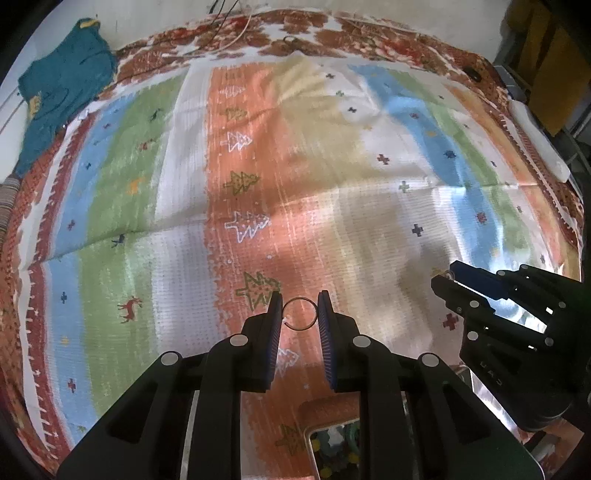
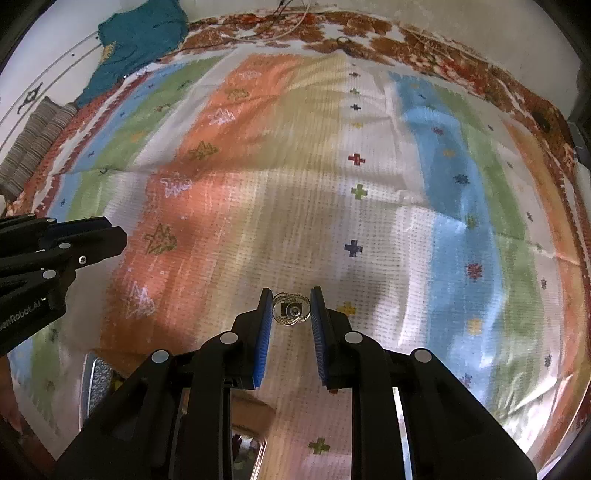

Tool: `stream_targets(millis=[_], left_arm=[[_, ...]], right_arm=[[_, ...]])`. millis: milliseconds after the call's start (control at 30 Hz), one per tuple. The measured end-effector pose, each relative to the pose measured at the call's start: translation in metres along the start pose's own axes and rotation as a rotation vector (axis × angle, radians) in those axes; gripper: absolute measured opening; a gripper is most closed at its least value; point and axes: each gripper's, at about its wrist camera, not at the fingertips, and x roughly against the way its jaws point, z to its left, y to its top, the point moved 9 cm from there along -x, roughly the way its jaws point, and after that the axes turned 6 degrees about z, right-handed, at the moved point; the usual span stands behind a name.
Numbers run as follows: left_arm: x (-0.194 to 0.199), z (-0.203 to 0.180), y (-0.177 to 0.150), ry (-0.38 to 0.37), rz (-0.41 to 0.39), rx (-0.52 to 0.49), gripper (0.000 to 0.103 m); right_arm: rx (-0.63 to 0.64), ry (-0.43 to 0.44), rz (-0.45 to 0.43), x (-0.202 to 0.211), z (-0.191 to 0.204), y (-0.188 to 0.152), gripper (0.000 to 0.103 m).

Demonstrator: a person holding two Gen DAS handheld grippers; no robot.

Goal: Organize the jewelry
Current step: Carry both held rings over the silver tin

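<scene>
My left gripper [image 1: 300, 308] is shut on a thin metal hoop ring [image 1: 300, 325], held by its sides between the blue pads above the striped cloth. My right gripper [image 2: 291, 306] is shut on a silver filigree ornament [image 2: 291, 309] with overlapping loops and a dark centre, also held above the cloth. In the left wrist view the right gripper [image 1: 448, 280] is at the right, a glint of the ornament at its tips. In the right wrist view the left gripper [image 2: 118, 236] is at the left edge. A metal tray [image 1: 332, 448] with colourful jewelry lies under my left gripper.
A striped cloth [image 1: 295, 166] with tree and cross motifs covers the surface. A teal garment [image 1: 62, 85] lies at the far left corner. Cables [image 1: 236, 33] run along the far edge. The tray's rim [image 2: 90, 380] shows low in the right wrist view.
</scene>
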Motion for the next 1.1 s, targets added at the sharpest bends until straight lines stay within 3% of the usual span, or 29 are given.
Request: stream_targets(millis=[333,1100], left_arm=[[0.03,-0.007,-0.009,0.021,-0.095,-0.042,0.019],[0.071,-0.02,-0.047,-0.035,-0.152,-0.055,0.019]], right_arm=[[0.016,0.011,-0.031,0.017,0.008,-0.008,0.022],[0.025,0.078,-0.095,0.061,0.022,-0.041,0.021]])
